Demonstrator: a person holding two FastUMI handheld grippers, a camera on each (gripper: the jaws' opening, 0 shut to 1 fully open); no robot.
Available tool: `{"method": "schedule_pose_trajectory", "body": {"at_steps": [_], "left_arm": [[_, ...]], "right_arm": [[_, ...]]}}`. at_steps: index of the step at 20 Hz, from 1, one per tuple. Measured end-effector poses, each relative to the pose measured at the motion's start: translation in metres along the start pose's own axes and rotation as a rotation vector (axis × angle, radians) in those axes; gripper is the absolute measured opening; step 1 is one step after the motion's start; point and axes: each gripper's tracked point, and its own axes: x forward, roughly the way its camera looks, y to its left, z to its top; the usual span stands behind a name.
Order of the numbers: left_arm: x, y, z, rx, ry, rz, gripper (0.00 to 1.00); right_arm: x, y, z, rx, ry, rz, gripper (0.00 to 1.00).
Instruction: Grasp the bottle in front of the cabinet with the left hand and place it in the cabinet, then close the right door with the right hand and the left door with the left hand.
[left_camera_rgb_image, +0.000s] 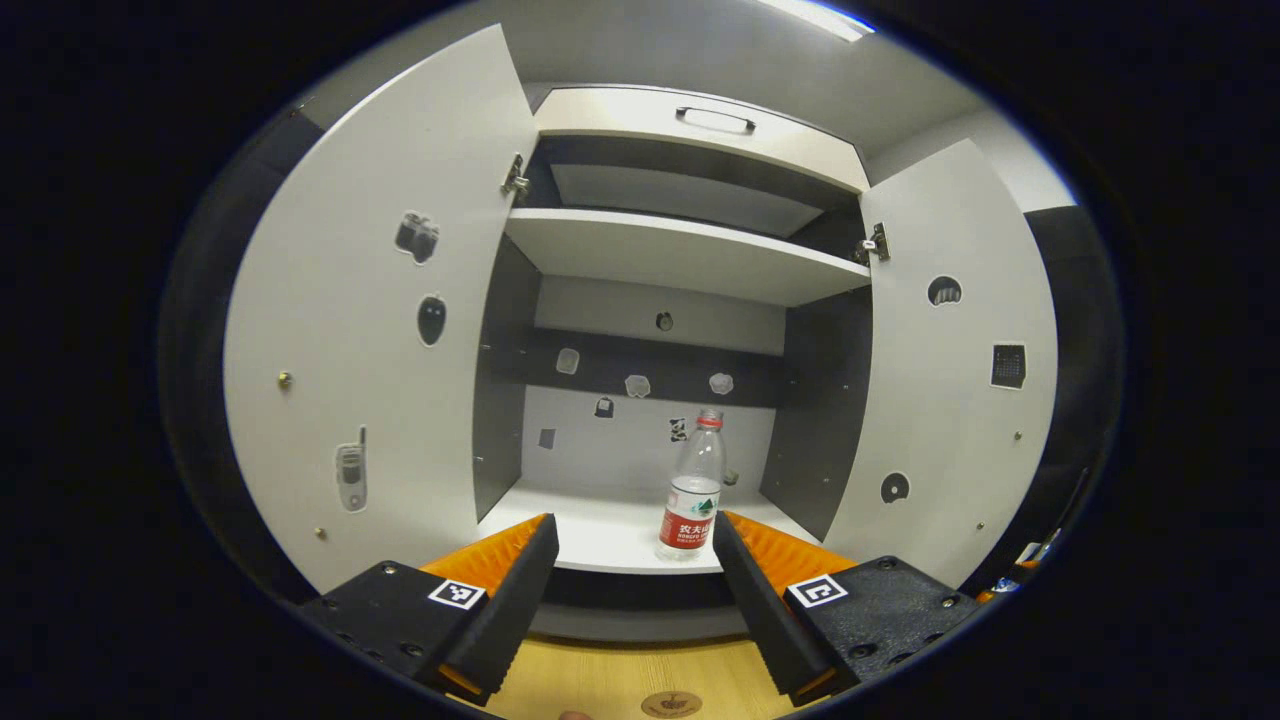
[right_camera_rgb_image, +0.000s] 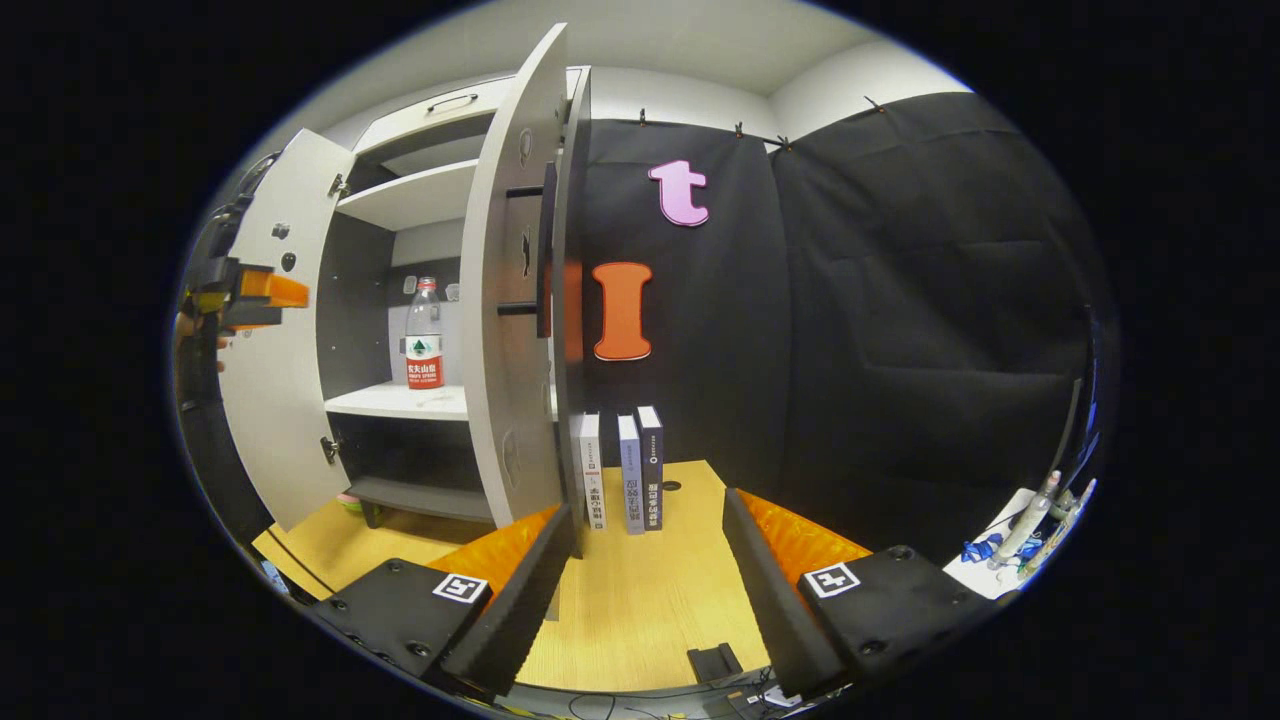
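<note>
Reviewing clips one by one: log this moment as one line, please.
bottle: upright on cabinet shelf | left gripper: open, empty | right gripper: open, near right door | left door: open

The bottle (left_camera_rgb_image: 692, 488) stands on the cabinet's lower shelf (left_camera_rgb_image: 610, 535) (near its front edge), between both open doors.

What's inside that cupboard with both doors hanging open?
One water bottle stands upright near the front edge of the lower shelf in the cabinet. Small stickers dot the back wall behind it. The upper shelf's top surface cannot be seen from this low angle.
</note>
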Motion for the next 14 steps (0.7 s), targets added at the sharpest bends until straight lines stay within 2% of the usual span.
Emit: {"method": "schedule_pose_trajectory", "body": {"at_steps": [1,3,12,14], "left_arm": [[-0.012,0.007,0.001,0.003,0.000,0.004,0.97],[-0.034,0.020,0.004,0.014,0.002,0.015,0.95],[-0.116,0.109,0.028,0.012,-0.058,0.162,0.92],[-0.131,0.128,0.035,0.027,-0.075,0.194,0.95]], "right_arm": [[0.006,0.001,0.005,-0.007,-0.006,0.006,0.99],[0.022,0.000,0.016,-0.034,-0.025,0.014,0.99],[0.078,0.035,0.036,-0.040,-0.017,0.087,0.99],[0.082,0.036,0.039,-0.067,-0.024,0.077,0.97]]}}
